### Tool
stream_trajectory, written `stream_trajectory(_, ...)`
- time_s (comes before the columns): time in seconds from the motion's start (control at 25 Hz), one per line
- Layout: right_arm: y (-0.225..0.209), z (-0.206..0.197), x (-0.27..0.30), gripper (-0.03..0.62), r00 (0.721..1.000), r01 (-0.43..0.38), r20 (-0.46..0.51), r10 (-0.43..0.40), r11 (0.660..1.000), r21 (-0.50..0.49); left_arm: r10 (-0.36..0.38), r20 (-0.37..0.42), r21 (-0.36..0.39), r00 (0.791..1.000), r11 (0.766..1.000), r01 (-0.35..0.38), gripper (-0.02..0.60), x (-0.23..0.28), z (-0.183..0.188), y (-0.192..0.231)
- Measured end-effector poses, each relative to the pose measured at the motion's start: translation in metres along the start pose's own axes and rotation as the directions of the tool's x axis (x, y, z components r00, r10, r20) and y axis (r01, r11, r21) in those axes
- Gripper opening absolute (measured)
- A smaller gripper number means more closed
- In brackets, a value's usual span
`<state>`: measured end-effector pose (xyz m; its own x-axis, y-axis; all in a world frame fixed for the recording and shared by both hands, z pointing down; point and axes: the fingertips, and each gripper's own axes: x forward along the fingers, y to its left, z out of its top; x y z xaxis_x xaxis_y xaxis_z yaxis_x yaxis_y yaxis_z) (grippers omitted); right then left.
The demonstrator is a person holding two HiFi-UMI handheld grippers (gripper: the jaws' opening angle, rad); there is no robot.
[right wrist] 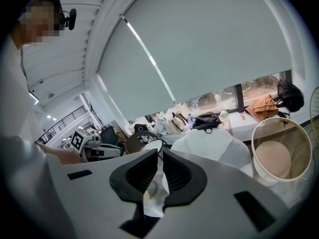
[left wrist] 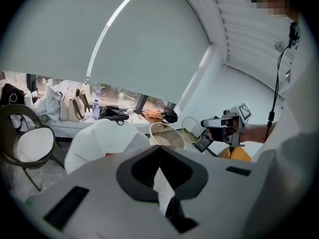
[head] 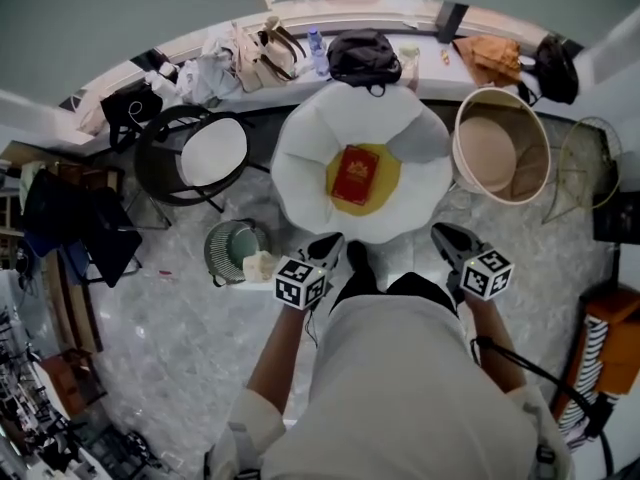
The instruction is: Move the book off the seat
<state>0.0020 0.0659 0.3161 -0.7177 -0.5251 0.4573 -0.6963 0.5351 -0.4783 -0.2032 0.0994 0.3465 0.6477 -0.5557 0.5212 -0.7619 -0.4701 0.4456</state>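
Observation:
A red book (head: 355, 176) lies flat on the round yellow cushion (head: 385, 183) of a white petal-shaped chair (head: 300, 158), right in front of me. Both grippers hover at the chair's near edge, short of the book and touching nothing. My left gripper (head: 330, 241) is shut and empty, to the book's lower left. My right gripper (head: 444, 233) is shut and empty, to its lower right. In the left gripper view the closed left gripper (left wrist: 159, 149) points at the chair (left wrist: 102, 138); the book is hidden there. In the right gripper view the shut right gripper (right wrist: 160, 153) faces the chair's back (right wrist: 214, 146).
A large beige round tub (head: 500, 153) stands right of the chair, with a wire basket (head: 590, 178) beyond it. To the left are a black-framed chair with a white seat (head: 205, 153) and a green bin (head: 232, 248). Bags crowd the curved window ledge (head: 362, 53).

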Motion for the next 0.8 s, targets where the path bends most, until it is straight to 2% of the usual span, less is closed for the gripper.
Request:
stream_trajectory(0.24,-0.007,-0.004,0.021,0.048,1.000,-0.017,-0.021,0.017,1.000,0.026,-0.004,-0.018,-0.009,1.000,1.000,0.004,0.002,0.009,0.001,0.006)
stream_trajectory(0.44,-0.016,0.001,0.034,0.048,0.997,-0.047,-0.058,0.047,0.999,0.004,0.018,-0.013,-0.041,1.000,0.999,-0.018,0.002,0.020,-0.002,0.007)
stream_trajectory(0.8,-0.069,0.003,0.065,0.048,0.981,-0.110,-0.162,0.104,0.994,-0.025,0.089,0.016,-0.126,0.996,0.988,-0.086,0.003,0.068,-0.003,0.019)
